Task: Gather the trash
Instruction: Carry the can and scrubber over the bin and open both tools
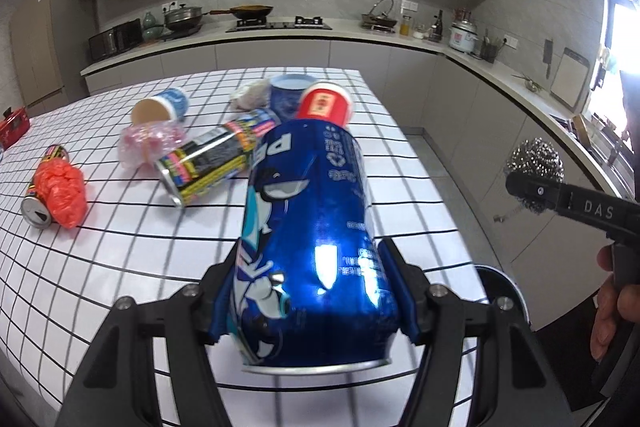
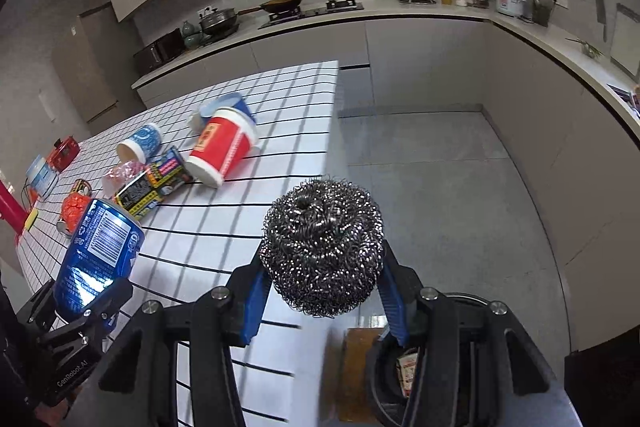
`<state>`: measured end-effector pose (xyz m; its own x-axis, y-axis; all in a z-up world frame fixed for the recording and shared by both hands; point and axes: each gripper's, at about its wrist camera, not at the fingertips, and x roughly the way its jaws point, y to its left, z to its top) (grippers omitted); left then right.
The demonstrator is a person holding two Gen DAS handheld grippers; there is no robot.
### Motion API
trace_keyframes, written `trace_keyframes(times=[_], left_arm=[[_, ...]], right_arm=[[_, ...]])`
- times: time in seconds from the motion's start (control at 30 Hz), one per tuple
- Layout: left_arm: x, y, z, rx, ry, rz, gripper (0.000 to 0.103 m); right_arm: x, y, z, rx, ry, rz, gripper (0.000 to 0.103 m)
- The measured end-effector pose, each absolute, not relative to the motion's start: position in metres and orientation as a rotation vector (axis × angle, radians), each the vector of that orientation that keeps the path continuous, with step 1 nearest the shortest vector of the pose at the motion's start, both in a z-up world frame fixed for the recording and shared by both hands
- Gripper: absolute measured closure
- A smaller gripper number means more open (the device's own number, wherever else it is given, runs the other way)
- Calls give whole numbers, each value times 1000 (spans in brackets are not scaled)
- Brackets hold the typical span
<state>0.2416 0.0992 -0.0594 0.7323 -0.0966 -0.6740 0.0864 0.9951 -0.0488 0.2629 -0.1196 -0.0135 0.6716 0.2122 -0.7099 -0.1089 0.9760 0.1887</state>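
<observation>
From the left wrist camera, the left gripper (image 1: 316,301) has its blue pads pressed on both sides of a blue soda can (image 1: 310,239), holding it lengthwise, its rim toward the camera, above the near part of the grid-patterned table (image 1: 80,267). Beyond the can on the table lie a black-and-yellow can (image 1: 212,163), a red paper cup (image 1: 325,103), a blue-and-white cup (image 1: 162,107), crumpled pink plastic (image 1: 150,143), and farther left a small can with an orange wrapper (image 1: 60,189). To the right of the table, off its edge, the right gripper (image 1: 532,187) carries a steel wool scrubber (image 1: 534,157).

From the right wrist camera, the right gripper (image 2: 324,291) is closed as far as the steel wool scrubber (image 2: 323,245) allows, squeezing it between its blue fingers (image 2: 256,303), over the table's (image 2: 224,227) right edge. Just below sits a black bin (image 2: 380,379) on the floor beside the table. At the left, over the table, the left gripper (image 2: 86,311) grips the blue soda can (image 2: 98,255).
</observation>
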Motion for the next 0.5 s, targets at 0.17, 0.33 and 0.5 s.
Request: trace_keyframes(times=[0.17, 0.33, 0.5], left_arm=[[238, 63, -57, -2, 737, -143, 38], [232, 27, -57, 12, 735, -191, 38], [228, -3, -60, 23, 740, -226, 38]], right_arm=[[248, -165, -15, 153, 820, 137, 51], [234, -203, -17, 165, 822, 103, 51], [221, -234, -35, 166, 858, 86, 51]])
